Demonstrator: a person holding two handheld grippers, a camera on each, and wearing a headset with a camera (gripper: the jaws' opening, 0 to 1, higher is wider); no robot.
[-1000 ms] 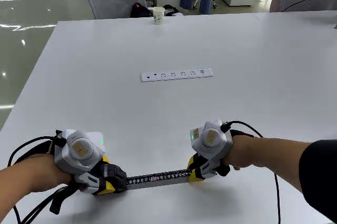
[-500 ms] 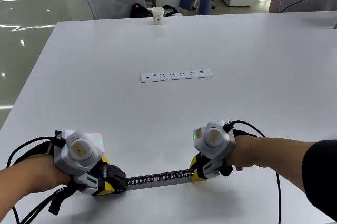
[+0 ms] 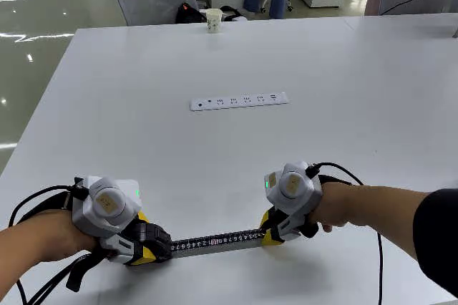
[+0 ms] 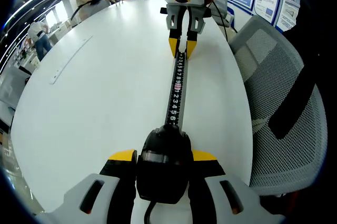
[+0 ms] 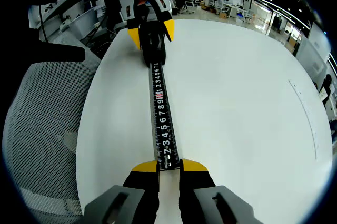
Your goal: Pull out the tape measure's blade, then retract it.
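Clamped tight in left gripper: tape measure case, low on table near its front edge. blade out flat along table, running straight to right gripper, jaws pinched narrow on blade's tip. Likely thin sprung steel: light, slick, kinks if bent, snaps back if released. Best holds: case body, hook end.

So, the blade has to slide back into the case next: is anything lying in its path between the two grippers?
Nothing visible does. The blade runs bare over the table from the right gripper, shut on its tip, to the case in the left gripper. The power strip lies well beyond it.
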